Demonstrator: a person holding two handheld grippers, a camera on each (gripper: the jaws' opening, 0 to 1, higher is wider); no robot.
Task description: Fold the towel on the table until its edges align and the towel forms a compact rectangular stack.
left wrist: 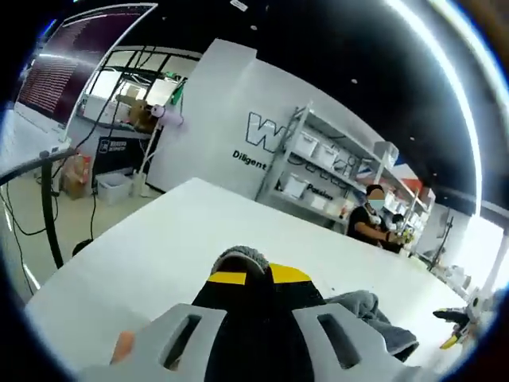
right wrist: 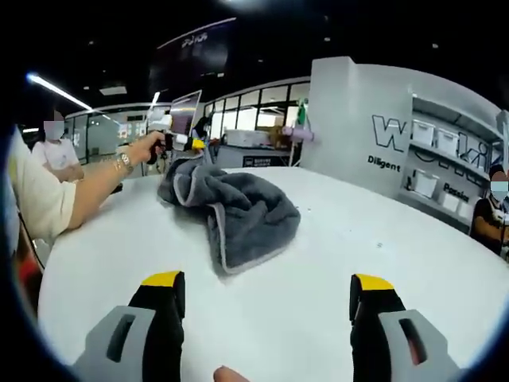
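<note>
The grey towel point(right wrist: 231, 211) lies bunched on the white bench point(right wrist: 334, 263), its long axis running from 10 o'clock down toward 5 in the right gripper view. The left gripper point(right wrist: 184, 143) pinches its far corner, jaws closed on the cloth. The right gripper point(right wrist: 270, 298) waits at 6 o'clock, jaws wide and empty, well short of the near hem. Shelving point(left wrist: 318, 163) stands at 1 o'clock.

The towel point(right wrist: 231, 211) lies on the table point(right wrist: 358, 239), ahead of the right tongs point(right wrist: 269, 302).
</note>
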